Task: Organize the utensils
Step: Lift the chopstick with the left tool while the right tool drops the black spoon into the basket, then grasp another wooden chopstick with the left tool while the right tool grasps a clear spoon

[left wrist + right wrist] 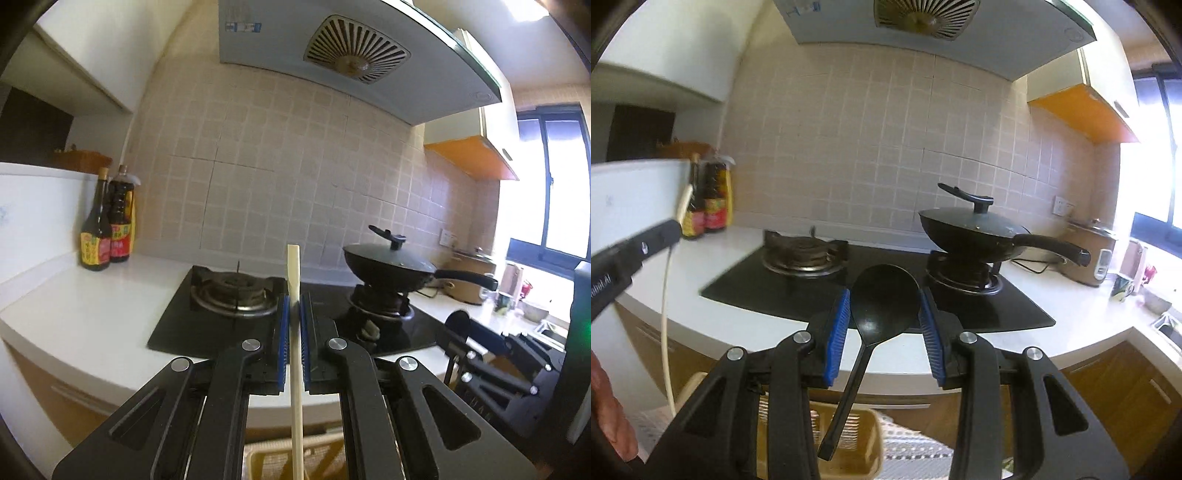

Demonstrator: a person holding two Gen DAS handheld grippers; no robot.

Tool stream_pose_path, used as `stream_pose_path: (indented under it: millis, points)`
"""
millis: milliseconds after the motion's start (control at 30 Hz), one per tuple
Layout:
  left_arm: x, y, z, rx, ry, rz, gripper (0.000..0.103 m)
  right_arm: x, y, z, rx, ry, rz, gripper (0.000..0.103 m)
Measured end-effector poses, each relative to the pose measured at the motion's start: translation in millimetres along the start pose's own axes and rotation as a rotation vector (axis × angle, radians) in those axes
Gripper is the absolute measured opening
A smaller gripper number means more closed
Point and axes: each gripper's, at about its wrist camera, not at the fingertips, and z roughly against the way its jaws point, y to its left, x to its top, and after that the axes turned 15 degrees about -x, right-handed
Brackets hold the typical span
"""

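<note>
My left gripper (pixel 294 301) is shut on a pale wooden chopstick (pixel 294 332) that stands upright between the blue pads, its lower end hanging over a yellow slotted basket (pixel 266 459). My right gripper (pixel 884 295) is shut on the bowl of a black plastic spoon (pixel 882 299), handle hanging down toward the yellow basket (pixel 849 439). In the right wrist view the left gripper (pixel 679 218) shows at the left edge with the chopstick (pixel 666 332) hanging below it.
A black gas hob (pixel 236 317) sits in the white counter (pixel 85 325). A lidded black wok (pixel 975 232) stands on the right burner. Two sauce bottles (pixel 107 225) stand at the back left. A rice cooker (pixel 1089 254) and cups are on the right counter.
</note>
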Motion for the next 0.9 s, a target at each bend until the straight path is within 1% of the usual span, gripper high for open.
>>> stream_pose_path:
  millis: [100,200,333,400,467,500,533,567,600,667,700,800,900]
  points:
    - [-10.1,-0.9,-12.6,0.009,-0.018,-0.014,0.004,-11.1,2.6,-16.4,-0.020,0.021,0.013,0.035]
    - [-17.3,1.0,-16.3,0.010,-0.026,-0.022,0.004,-17.5,5.5,-25.6,-0.023,0.030,0.027,0.035]
    - [-22.2,7.6,-15.3,-0.020,-0.021,-0.014,0.004,-24.6,8.3,-25.7,-0.006,0.048,0.040,0.035]
    - [-24.3,11.4,-11.5,-0.043,-0.008,-0.004,0.005,-26.6,7.8,-21.6,0.018,0.067,0.038,0.036]
    - [-25.0,14.2,-6.3,-0.061,0.019,0.009,0.009,-28.3,3.3,-16.5,0.042,0.093,0.026,0.036]
    - [-25.3,14.4,-3.5,-0.070,0.033,0.011,0.016,-29.2,0.4,-12.3,0.053,0.104,0.019,0.044]
    - [-25.4,14.4,0.0,-0.079,0.047,0.012,0.026,-29.6,-1.7,-8.3,0.067,0.112,0.013,0.052]
    - [-24.4,14.1,6.4,-0.092,0.063,0.016,0.031,-30.1,-6.1,-1.3,0.083,0.119,0.004,0.059]
    - [-23.6,13.4,11.4,-0.097,0.072,0.016,0.035,-29.7,-8.7,3.5,0.090,0.126,0.001,0.059]
    - [-21.0,11.8,24.5,-0.116,0.103,0.022,0.035,-29.9,-15.7,11.7,0.117,0.166,-0.011,0.059]
    - [-19.9,11.5,30.0,-0.131,0.122,0.032,0.037,-30.5,-21.9,17.6,0.137,0.192,-0.029,0.059]
    - [-15.6,10.1,50.4,-0.162,0.181,0.066,0.050,-31.4,-33.3,33.3,0.166,0.242,-0.042,0.059]
    - [-14.8,6.2,69.9,-0.157,0.226,0.077,0.051,-32.7,-39.8,50.4,0.191,0.291,-0.031,0.059]
